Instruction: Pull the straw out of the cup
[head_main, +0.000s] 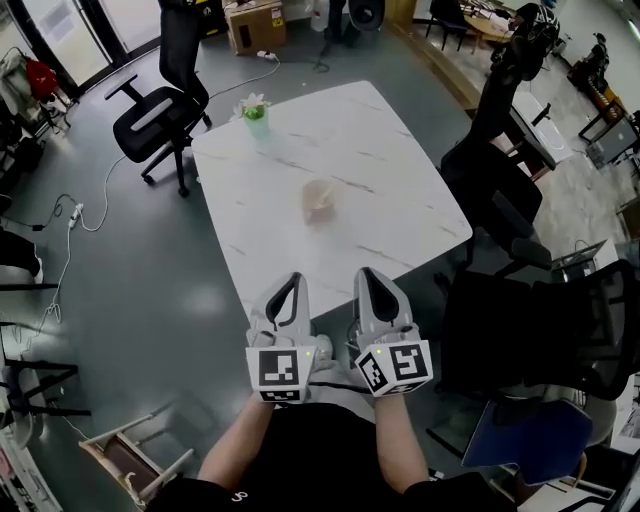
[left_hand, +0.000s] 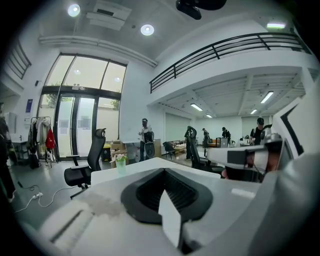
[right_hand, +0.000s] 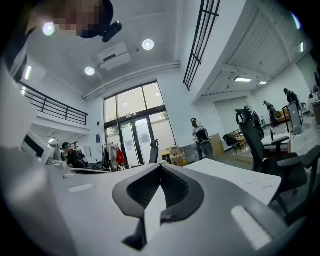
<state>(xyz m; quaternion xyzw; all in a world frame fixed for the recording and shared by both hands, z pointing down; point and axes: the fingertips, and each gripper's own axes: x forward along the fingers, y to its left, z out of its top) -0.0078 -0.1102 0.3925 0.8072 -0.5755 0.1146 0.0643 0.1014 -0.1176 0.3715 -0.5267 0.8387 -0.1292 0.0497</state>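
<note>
Both my claws sit side by side at the near edge of the square white marble-look table (head_main: 400, 170), over its rim. Neither is near the cup.

Left claw (head_main: 290, 283): jaws together, tips meeting, nothing between them. Its own view confirms the black pads closed on each other.

Right claw (head_main: 370, 275): jaws also pressed together and empty. It points roughly level across the tabletop.

Pale tan cup (head_main: 318, 202): stands about mid-table, well apart from both claws. It is blurred in the head view, so I cannot make out the straw. Neither gripper view shows the cup.

Small green pot with a white flower (head_main: 256, 117): near the far left corner of the table, also seen from the left gripper view.

Black office chair with armrests (head_main: 160, 110): on the grey floor beyond the table's left side. Another black chair (head_main: 495, 185) is just beside the right edge.
</note>
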